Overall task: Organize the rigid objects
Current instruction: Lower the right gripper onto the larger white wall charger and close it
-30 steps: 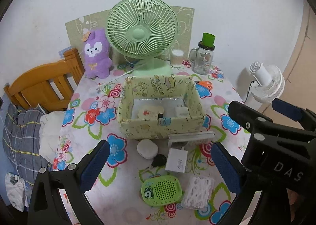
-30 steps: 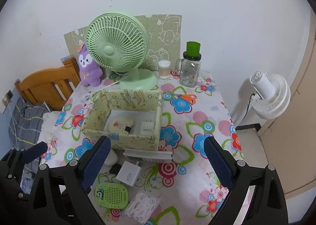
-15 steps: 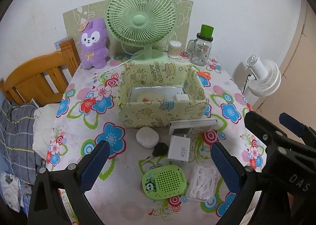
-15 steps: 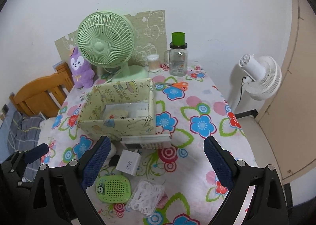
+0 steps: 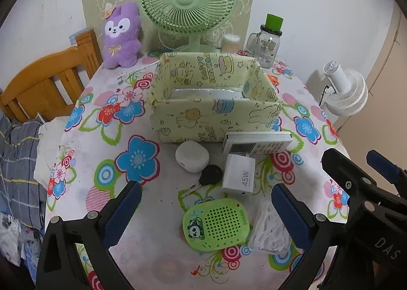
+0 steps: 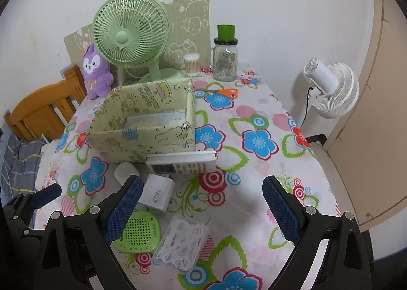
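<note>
1. The left gripper hangs above the near edge of the bench, jaws spread wide and holding nothing. The green perforated panda case lies between its fingers in the left wrist view.
2. The right gripper is likewise wide open and empty, hovering over bare flowered cloth at 3 o'clock of the loose items.
3. The loose things sit in a tight cluster just in front of the yellow cartoon-print storage box, at its 6 o'clock. This is probably so each can be lifted straight ahead and dropped inside.
4. The white remote control lies flat, touching the box's front wall. Its long axis runs 9 to 3 o'clock, parallel to that wall, with its display end toward 9.
5. The white 45W charger lies at 6 o'clock of the remote, its long axis roughly 12 to 6 with the printed end nearest the gripper.
6. The round white case sits at 9 o'clock of the charger. The black-headed key lies beside it, its blade pointing toward 8 o'clock.
7. The clear packet of white floss picks lies at 3 o'clock of the panda case.
8. The box is open-topped; something pale rests inside, too hidden to name.
</note>
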`<state>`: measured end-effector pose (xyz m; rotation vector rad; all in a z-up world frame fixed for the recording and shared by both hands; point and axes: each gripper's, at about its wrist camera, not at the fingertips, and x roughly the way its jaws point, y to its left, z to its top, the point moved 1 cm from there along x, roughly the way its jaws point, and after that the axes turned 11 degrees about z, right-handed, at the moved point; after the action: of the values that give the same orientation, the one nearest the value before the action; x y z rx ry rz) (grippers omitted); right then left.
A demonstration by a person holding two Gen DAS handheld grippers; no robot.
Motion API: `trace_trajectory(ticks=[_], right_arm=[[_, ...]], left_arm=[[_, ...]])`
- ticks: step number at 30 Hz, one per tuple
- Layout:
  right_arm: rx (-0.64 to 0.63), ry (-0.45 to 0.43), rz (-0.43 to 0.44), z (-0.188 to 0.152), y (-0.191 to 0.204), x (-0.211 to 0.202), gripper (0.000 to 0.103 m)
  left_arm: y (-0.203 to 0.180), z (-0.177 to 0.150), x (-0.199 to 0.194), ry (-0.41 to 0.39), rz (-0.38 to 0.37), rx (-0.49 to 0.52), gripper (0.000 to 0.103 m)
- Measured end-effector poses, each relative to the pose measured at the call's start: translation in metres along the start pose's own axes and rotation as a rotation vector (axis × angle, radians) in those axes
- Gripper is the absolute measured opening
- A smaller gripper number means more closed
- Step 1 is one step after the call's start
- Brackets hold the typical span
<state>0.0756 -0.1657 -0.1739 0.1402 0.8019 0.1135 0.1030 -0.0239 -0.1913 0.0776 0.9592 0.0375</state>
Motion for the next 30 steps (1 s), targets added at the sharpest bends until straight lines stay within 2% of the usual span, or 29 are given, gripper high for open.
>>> trace_trajectory(ticks=[11,17,30], right_arm=[[-0.009,0.034,0.005,-0.008,0.004,0.036,0.097],[-0.031,0.053,0.026,-0.010,0.013,0.058,0.097],[-0.007,0.103,0.052,-0.021,0.018,0.112,0.097]], left_arm=[[0.002,-0.002,0.035,0.010,0.002,0.038,0.103],[0.004,-0.001,0.057,0.011,0.017,0.095,0.103],[0.011,-0.003,0.098,0.045,-0.011,0.147,0.103]])
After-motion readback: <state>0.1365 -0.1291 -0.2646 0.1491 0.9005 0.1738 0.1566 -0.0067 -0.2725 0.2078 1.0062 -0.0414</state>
